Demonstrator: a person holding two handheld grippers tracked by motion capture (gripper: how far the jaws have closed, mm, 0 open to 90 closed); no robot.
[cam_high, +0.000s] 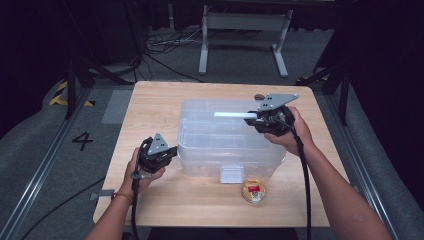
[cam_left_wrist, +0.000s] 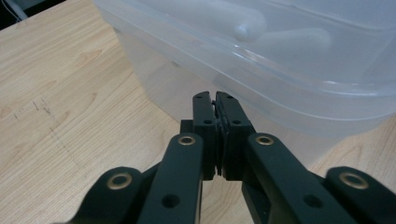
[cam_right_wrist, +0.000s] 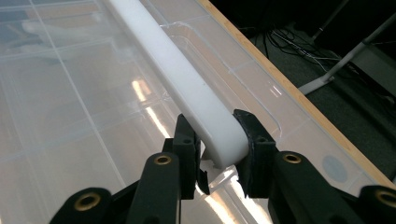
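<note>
A clear plastic storage box (cam_high: 205, 150) with its lid on stands in the middle of the wooden table (cam_high: 150, 110). A white bar handle (cam_high: 229, 115) lies along the lid top. My right gripper (cam_high: 249, 119) comes in from the right and is shut on that handle's end; in the right gripper view the white handle (cam_right_wrist: 177, 70) sits pinched between the pads of my right gripper (cam_right_wrist: 217, 135). My left gripper (cam_high: 172, 150) is at the box's left side, shut with nothing in it. In the left gripper view my left gripper (cam_left_wrist: 215, 95) points at the box wall (cam_left_wrist: 280, 60), just below the lid rim.
A small round tin-like object (cam_high: 254, 191) with a red mark lies on the table in front of the box. A white latch (cam_high: 231, 174) hangs at the box's front. A small dark item (cam_high: 259, 96) sits behind the box. Cables and a metal stand lie on the floor beyond.
</note>
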